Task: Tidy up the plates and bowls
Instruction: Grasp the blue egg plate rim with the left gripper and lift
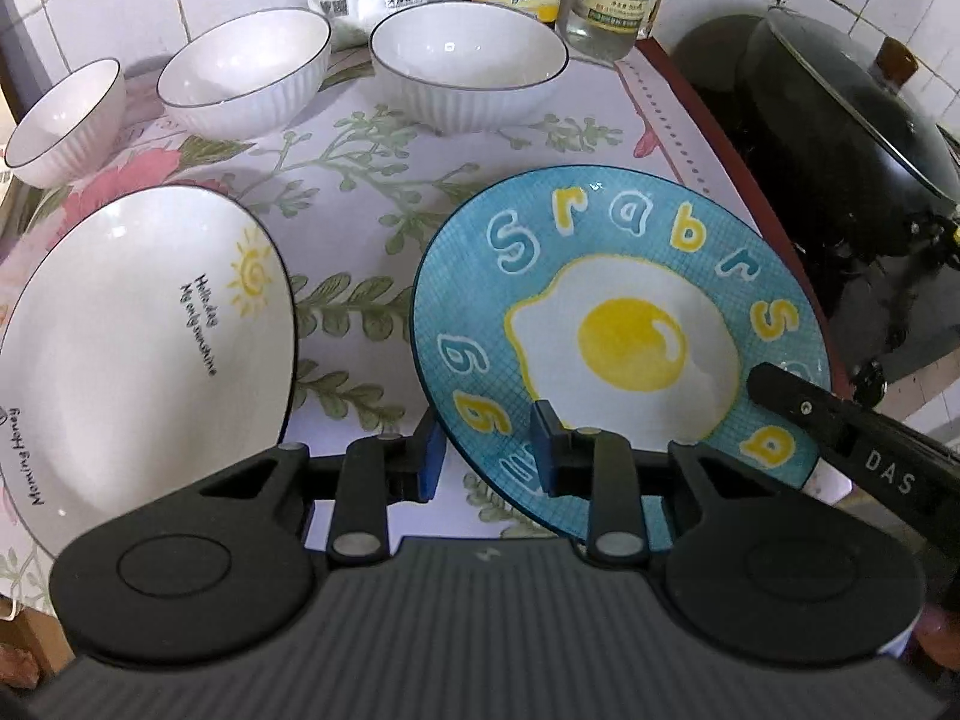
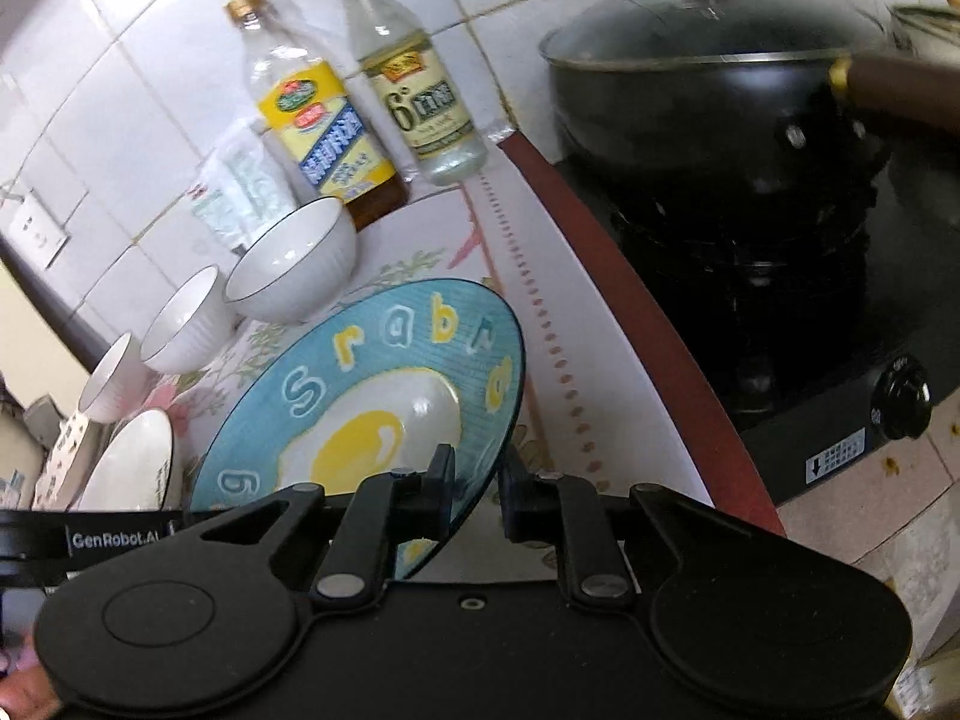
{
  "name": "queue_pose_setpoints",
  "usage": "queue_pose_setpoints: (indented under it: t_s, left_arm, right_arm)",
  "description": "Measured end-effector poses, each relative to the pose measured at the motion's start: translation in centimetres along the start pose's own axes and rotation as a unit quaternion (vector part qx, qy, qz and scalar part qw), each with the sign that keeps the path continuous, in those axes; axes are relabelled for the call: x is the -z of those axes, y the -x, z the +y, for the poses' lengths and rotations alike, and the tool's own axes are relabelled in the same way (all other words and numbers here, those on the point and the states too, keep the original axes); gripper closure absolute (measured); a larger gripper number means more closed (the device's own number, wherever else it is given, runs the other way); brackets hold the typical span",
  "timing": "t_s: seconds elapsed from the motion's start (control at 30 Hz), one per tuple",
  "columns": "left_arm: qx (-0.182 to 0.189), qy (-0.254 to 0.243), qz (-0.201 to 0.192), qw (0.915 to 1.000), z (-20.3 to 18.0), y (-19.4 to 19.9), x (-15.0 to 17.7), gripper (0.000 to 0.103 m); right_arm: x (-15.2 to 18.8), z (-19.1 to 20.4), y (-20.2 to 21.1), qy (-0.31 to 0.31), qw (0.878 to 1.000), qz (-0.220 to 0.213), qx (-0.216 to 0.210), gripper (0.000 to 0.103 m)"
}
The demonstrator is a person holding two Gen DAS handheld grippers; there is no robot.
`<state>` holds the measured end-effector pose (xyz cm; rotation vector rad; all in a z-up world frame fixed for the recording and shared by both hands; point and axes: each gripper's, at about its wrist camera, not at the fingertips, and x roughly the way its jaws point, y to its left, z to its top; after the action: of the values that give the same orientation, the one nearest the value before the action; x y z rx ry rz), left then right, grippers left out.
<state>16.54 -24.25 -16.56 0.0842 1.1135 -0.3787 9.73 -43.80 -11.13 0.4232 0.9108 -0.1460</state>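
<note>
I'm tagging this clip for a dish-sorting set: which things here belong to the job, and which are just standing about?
Part of the job:
- blue egg plate, gripped at its rim by both tongs, left and right
- white sun plate
- three white bowls

Just standing about:
- two bottles
- lidded black wok on the stove
- white packet

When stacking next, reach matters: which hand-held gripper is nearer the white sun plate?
Left. The left hand-held gripper grips the blue egg plate at its rim beside the white sun plate; the right hand-held gripper grips the opposite rim.
</note>
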Motion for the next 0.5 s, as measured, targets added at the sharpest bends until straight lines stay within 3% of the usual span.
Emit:
queue_pose_setpoints:
  t_s: [0.5]
  left_arm:
    - [0.014, 0.000, 0.003, 0.9999, 1.9, 4.6, 2.3, 0.075]
  right_arm:
    - [1.1, 2.5, 2.9, 0.040, 0.999, -0.011, -0.018, 0.083]
